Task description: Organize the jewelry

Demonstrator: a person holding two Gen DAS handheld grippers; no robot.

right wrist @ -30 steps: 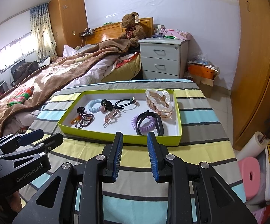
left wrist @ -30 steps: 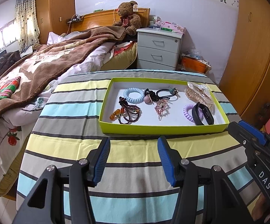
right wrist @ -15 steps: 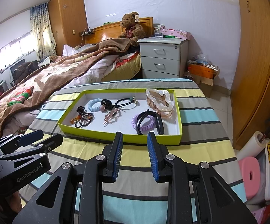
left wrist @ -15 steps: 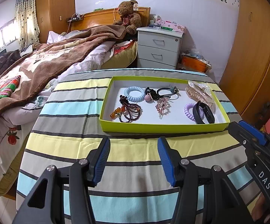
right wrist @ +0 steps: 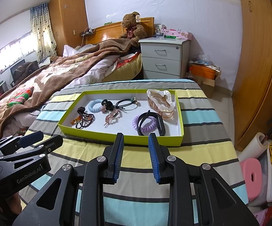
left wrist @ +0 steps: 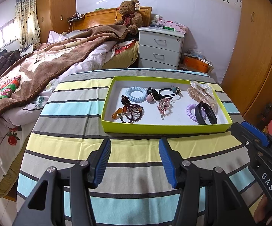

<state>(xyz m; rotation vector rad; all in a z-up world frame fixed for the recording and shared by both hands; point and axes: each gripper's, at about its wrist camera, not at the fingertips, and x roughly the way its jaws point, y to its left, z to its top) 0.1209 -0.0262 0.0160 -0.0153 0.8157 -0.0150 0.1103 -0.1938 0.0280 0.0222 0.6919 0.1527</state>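
A lime-green tray (left wrist: 154, 128) (right wrist: 98, 138) sits on the striped tablecloth. It holds a blue coil hair tie (left wrist: 136, 92) (right wrist: 94, 105), a dark bead bracelet with amber beads (left wrist: 130, 111) (right wrist: 83, 119), a pink rhinestone clip (left wrist: 164, 105) (right wrist: 113, 117), black hair ties (left wrist: 166, 93) (right wrist: 122, 103), a purple coil tie (left wrist: 190, 111) (right wrist: 147, 126), a black band (left wrist: 206, 114) (right wrist: 151, 124) and a large clear claw clip (left wrist: 202, 94) (right wrist: 161, 101). My left gripper (left wrist: 135, 145) and right gripper (right wrist: 136, 138) are both open and empty, hovering in front of the tray's near wall.
A bed with a brown blanket (left wrist: 41, 66) lies to the left. A white nightstand (left wrist: 160, 47) and a teddy bear (left wrist: 129, 15) stand behind the table. A wooden wardrobe (right wrist: 258, 56) is on the right, with a paper roll and pink items (right wrist: 252, 167) on the floor.
Both views have shifted slightly, so the tray sits marginally differently in frame. Both grippers stay open and empty.
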